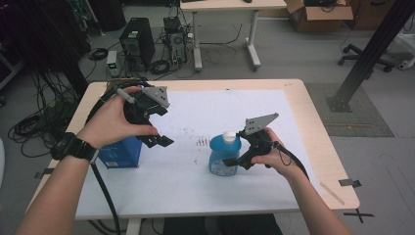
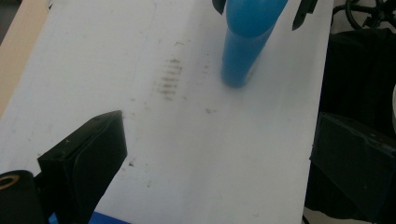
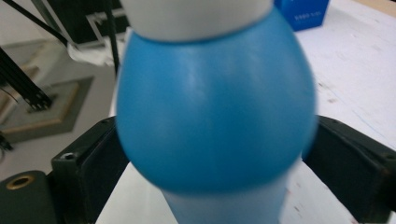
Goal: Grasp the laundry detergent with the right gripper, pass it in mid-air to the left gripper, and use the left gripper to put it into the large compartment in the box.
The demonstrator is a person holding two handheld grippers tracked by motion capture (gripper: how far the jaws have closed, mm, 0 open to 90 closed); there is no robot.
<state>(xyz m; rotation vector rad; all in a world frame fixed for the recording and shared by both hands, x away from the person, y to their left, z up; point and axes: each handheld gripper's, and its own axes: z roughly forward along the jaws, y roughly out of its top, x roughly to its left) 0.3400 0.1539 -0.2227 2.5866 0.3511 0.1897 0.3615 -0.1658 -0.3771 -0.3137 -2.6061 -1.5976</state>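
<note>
1. While the right tool [image 1: 234,161] sits around the blue bottle [image 1: 223,157], the grasp looks nearly made but not finished: in the right gripper view the bottle's round shoulder [image 3: 212,116] stands between the two jaws, and they look to be at its sides or just off them (blur at the edges leaves the contact unclear).
2. The bottle stands upright on the white sheet [image 1: 195,171] near the middle of the surface [image 1: 313,127], its white cap [image 1: 229,135] on top; nothing shows it lifted yet.
3. The left tool [image 1: 157,140] is held above the surface beside a blue box [image 1: 120,152], jaws apart and empty, pointed toward the bottle [image 2: 245,46].
4. Done so far, as I judge it: the right tool is placed around the bottle.
5. Left to do: close firmly on the bottle, then lift or carry it; the left tool has no part in hand yet (it may be waiting for the cap).
</note>
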